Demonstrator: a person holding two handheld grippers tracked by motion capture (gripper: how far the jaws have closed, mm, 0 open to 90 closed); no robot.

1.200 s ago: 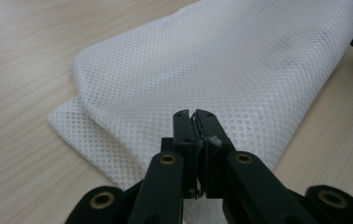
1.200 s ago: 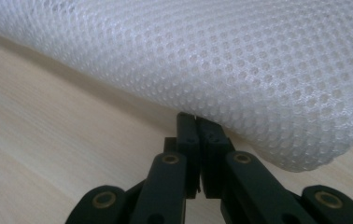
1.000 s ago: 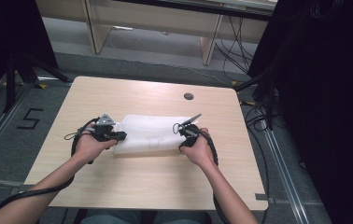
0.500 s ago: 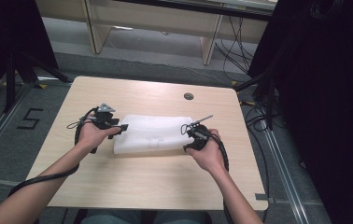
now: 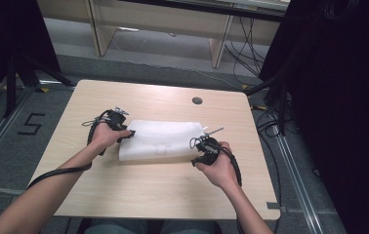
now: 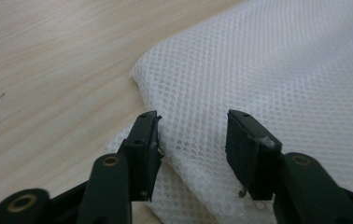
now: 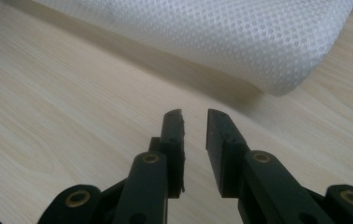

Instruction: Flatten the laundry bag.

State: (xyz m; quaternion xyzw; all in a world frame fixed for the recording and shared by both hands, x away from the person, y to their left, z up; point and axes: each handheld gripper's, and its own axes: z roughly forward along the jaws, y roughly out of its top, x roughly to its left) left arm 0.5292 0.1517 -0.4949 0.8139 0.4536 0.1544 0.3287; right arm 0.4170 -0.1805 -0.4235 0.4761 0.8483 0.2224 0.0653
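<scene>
Now | left gripper (image 6: 192, 135) released over mesh cloth (image 6: 277, 79) corner | right gripper (image 7: 194, 122) released, beside it

One white mesh cloth (image 5: 160, 139) lies folded on one wooden tabletop (image 5: 148, 195). Two hand-held grippers are over it: the left hand-held gripper (image 5: 130, 133) and the right hand-held gripper (image 5: 195, 152), each with two black jaws. The tabletop has one round cable hole (image 5: 197, 100). One number mark (image 5: 31, 124) shows on the floor (image 5: 7, 161).

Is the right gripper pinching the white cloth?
No. In the right gripper view, the right gripper has only bare table between its slightly parted jaws, and the white cloth lies ahead of them.
</scene>
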